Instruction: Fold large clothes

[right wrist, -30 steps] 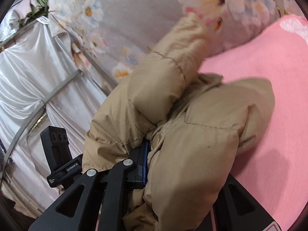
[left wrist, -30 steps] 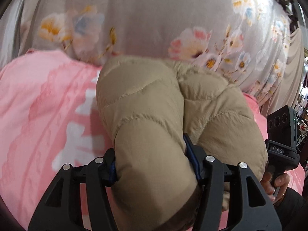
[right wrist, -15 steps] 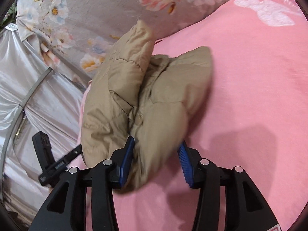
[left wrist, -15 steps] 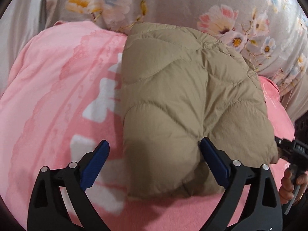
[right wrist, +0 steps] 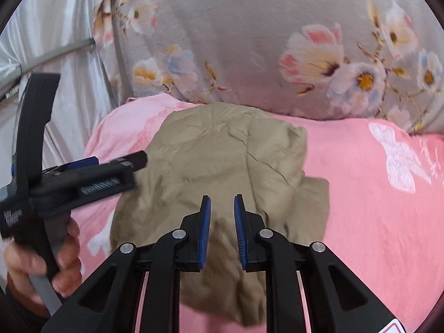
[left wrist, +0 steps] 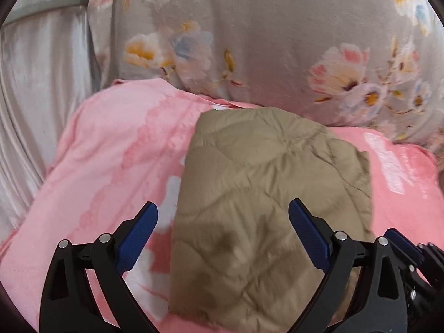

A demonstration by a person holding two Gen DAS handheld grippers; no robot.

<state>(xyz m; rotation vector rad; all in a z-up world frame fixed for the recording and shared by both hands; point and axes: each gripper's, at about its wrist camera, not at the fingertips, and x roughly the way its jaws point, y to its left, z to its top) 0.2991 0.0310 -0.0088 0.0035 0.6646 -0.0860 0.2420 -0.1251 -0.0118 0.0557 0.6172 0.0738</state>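
Jacket (left wrist: 263, 199) lies folded on pink sheet (left wrist: 111, 149), both tools free.

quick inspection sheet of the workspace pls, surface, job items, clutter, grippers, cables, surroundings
surface: pink printed bed sheet with white patches.
job's things: tan quilted puffer jacket lying folded on the sheet, held by neither gripper.
clutter: nothing seen.
grippers: left gripper wide open above the jacket's near part; right gripper narrowly open, nothing between its blue pads; both off the jacket.
cables: nothing seen.
surroundings: grey floral bedding bunched behind the jacket; shiny silver curtain on the left with a grey bar across it.
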